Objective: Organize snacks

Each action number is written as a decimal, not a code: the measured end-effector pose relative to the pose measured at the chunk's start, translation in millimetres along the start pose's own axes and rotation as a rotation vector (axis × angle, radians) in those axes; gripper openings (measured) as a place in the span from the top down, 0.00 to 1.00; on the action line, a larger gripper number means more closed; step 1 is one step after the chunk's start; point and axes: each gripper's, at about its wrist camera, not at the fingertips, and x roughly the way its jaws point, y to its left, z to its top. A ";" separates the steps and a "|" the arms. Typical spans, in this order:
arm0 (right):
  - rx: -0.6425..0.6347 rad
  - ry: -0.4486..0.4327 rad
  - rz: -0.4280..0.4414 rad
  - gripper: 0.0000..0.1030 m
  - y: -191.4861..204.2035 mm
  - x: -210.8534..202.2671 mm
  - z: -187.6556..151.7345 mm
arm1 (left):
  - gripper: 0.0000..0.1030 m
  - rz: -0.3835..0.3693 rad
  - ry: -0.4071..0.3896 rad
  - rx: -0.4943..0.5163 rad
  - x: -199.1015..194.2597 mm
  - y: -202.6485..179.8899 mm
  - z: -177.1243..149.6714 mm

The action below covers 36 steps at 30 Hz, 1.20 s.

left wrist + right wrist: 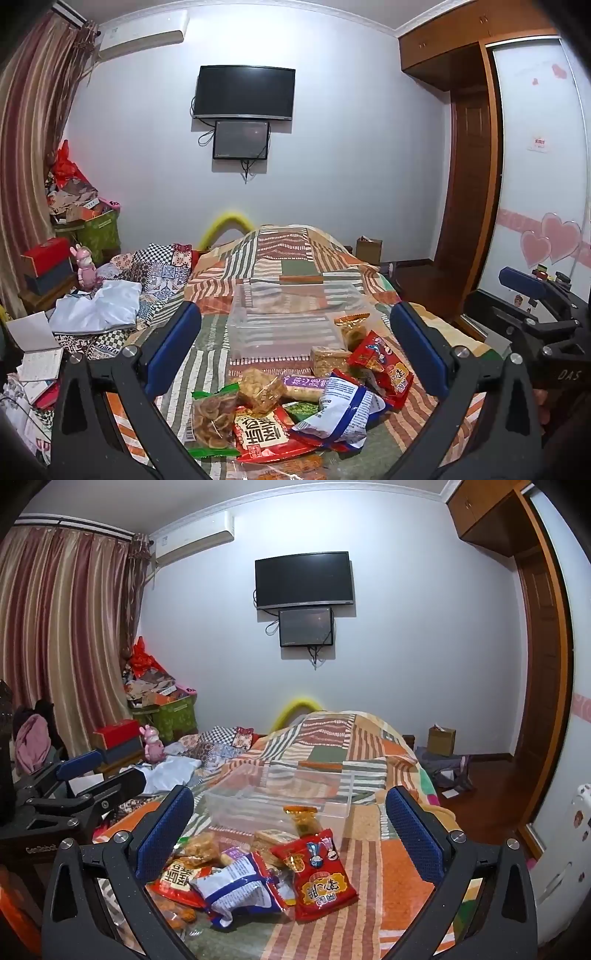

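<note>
A heap of snack packets lies on the striped bedspread: a blue-white bag [341, 410] [240, 886], a red packet [384, 365] [321, 875], a red-white packet [264, 432] [175, 880], a clear chip bag with green ends [212, 417] and clear-wrapped squares [262, 389]. A clear plastic box [284, 321] [280, 799] stands empty just behind the heap. My left gripper [295, 343] is open above the heap, holding nothing. My right gripper [290, 827] is open and empty over the heap. Each gripper shows in the other's view, the right [535, 295] and the left [99, 775].
A patchwork quilt [162, 269] and white cloth [99, 306] lie left on the bed. Books and papers [33, 350] sit at the left edge. Boxes [48, 262] and a pink bunny figure [86, 266] stand beyond. A wardrobe [535, 166] lines the right.
</note>
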 end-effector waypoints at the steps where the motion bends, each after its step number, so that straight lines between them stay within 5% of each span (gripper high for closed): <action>1: -0.009 -0.009 0.009 0.00 0.5 1.4 -6.2 | 0.00 0.000 0.000 -0.001 -0.2 0.4 0.3; 36: 0.001 -0.018 0.030 0.00 0.7 0.4 -11.9 | 0.00 -0.004 0.012 0.003 -3.1 -1.8 -2.2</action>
